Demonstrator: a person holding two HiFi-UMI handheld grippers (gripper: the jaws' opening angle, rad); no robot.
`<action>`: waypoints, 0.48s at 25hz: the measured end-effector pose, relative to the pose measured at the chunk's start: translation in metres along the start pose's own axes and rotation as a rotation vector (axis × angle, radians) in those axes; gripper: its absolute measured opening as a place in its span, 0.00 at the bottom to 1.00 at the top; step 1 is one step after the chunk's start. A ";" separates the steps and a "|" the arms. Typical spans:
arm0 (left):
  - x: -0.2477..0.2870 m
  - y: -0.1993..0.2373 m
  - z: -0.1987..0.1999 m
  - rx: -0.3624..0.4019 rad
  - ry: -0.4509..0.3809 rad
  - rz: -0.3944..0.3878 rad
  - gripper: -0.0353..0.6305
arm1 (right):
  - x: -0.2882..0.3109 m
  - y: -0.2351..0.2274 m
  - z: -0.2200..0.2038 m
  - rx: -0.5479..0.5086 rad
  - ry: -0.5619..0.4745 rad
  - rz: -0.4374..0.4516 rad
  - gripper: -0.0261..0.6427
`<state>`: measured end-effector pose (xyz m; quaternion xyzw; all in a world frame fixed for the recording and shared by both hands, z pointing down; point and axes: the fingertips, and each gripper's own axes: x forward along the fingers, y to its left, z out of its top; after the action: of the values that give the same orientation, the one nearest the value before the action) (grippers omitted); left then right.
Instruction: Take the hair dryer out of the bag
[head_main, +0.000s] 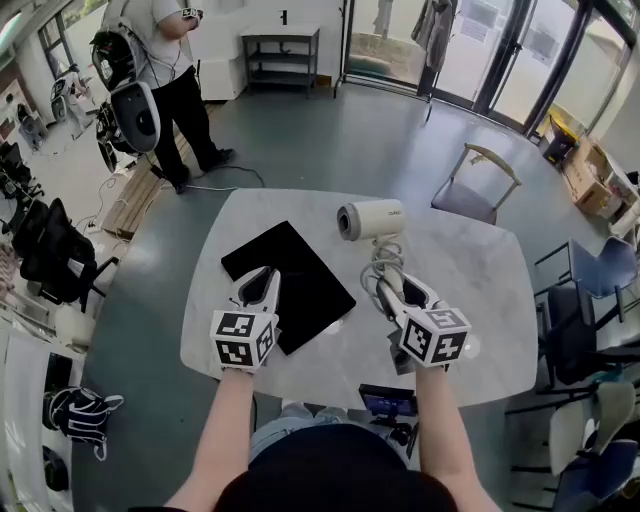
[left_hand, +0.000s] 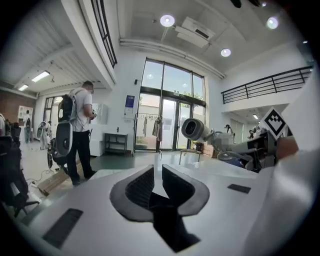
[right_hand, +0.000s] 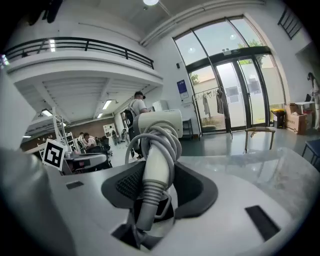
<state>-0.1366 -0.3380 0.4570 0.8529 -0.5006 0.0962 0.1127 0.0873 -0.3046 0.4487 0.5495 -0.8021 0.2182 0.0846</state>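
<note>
Task progress: the hair dryer is already sitting clear of the bag; the extraction looks essentially done.
Remaining: by my judgement, only setting the dryer down on the table or handing it off is left; nothing in the pictures is fixing a destination.
Hair dryer, location: it is hanging in the air above the far half of the table, to the right of the bag and apart from it, barrel lying level with its round mouth facing the left side of the head view.
Cord: the cord is wrapping the handle in loose loops and is going into the grip along with it.
Bag: black and flat, it is lying slack on the tabletop, looking empty, though its inside is not showing.
Right gripper: it is clamping the dryer's handle low down, pads pressing on handle and cord from both sides.
Right arm, pose: the forearm is reaching forward, tool pointing away from the person and tipping slightly downward, the dryer head standing up beyond the jaws.
Left gripper: its jaws are standing a narrow slit apart with nothing between them; it is gripping nothing.
Left arm, pose: it is reaching forward alongside the right, hovering over the bag's near left edge, aiming nearly level.
</note>
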 end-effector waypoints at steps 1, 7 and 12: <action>0.000 0.001 0.007 0.009 -0.020 0.005 0.13 | -0.001 0.000 0.008 -0.003 -0.023 -0.006 0.32; -0.006 0.005 0.050 0.096 -0.123 0.007 0.07 | -0.012 -0.003 0.047 -0.007 -0.172 -0.063 0.32; -0.018 0.007 0.093 0.169 -0.233 0.034 0.07 | -0.032 -0.011 0.074 -0.121 -0.293 -0.132 0.32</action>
<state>-0.1469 -0.3536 0.3636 0.8560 -0.5149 0.0403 -0.0201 0.1176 -0.3134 0.3736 0.6207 -0.7797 0.0810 0.0137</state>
